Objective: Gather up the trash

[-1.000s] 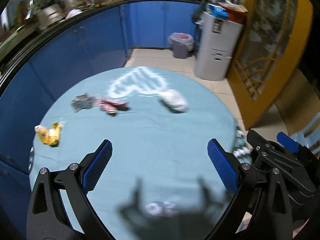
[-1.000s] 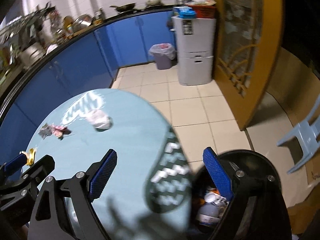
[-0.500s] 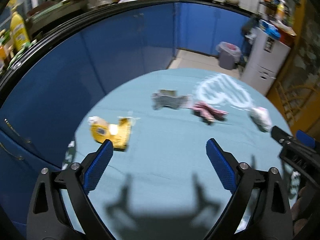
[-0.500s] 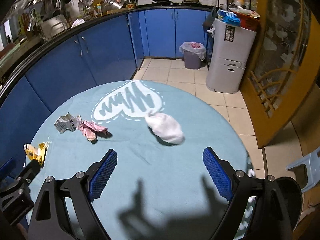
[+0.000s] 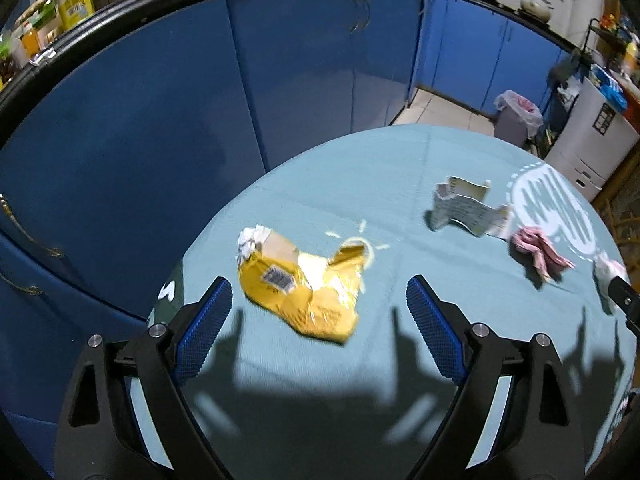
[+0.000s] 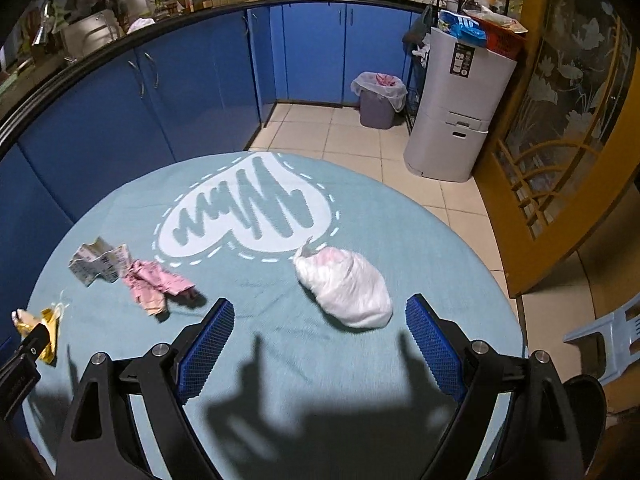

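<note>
1. Hovering over the round table (image 5: 400,420) with its teal cloth, the left gripper (image 5: 318,314) pointed steeply down at a crumpled yellow wrapper (image 5: 304,292), which lay flat on the cloth near the table's left edge.
2. Its blue-padded fingers (image 5: 204,328) stood well apart; they had just been closing a little, with the wrapper ahead of the tips and not touched by either pad.
3. Farther off in the left wrist view lay a folded printed paper (image 5: 466,208), standing partly on edge, and just beside it a pink crumpled wrapper (image 5: 538,250).
4. At the right edge of that view a white bag (image 5: 608,272) showed only in part, behind a black piece of the other gripper.
5. The right gripper (image 6: 320,334) hung above the same table, fingers (image 6: 434,346) spread wide and holding nothing.
6. A white plastic bag (image 6: 346,286), knotted and bulging, rested on the cloth just ahead of the right gripper's tips, between their lines but untouched.
7. In the right wrist view the printed paper (image 6: 100,266) and the pink wrapper (image 6: 154,284) touched each other, well apart from the bag, and the yellow wrapper (image 6: 38,330) sat at the far left edge.
8. Beyond the table stood blue cabinets (image 6: 180,92), a lined waste bin (image 6: 378,98) on the tiled floor, and a white appliance (image 6: 456,108) beside it.
</note>
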`<control>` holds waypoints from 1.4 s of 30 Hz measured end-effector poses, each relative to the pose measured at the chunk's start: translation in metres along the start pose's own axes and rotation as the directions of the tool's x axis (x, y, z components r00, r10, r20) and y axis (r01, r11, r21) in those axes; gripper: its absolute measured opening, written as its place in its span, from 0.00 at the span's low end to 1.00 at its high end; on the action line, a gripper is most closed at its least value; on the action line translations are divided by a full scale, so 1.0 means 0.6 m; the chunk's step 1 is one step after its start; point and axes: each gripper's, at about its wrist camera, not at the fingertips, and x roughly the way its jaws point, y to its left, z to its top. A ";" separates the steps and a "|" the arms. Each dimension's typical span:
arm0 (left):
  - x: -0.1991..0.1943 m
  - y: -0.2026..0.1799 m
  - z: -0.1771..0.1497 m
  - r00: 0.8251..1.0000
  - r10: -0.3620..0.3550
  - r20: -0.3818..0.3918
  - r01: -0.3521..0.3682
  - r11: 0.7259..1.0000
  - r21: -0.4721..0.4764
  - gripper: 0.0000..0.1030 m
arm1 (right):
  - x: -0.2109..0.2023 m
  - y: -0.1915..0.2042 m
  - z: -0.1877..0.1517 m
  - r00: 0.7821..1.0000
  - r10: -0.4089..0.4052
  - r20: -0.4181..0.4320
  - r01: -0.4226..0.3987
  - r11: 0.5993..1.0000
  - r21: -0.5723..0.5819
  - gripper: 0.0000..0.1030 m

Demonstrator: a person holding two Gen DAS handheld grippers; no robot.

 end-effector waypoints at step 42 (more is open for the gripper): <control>-0.186 0.017 -0.026 0.960 -0.261 0.105 0.260 0.965 0.025 0.03 | -0.147 -0.018 -0.061 0.989 0.074 0.127 -0.073 0.997 -0.012 0.18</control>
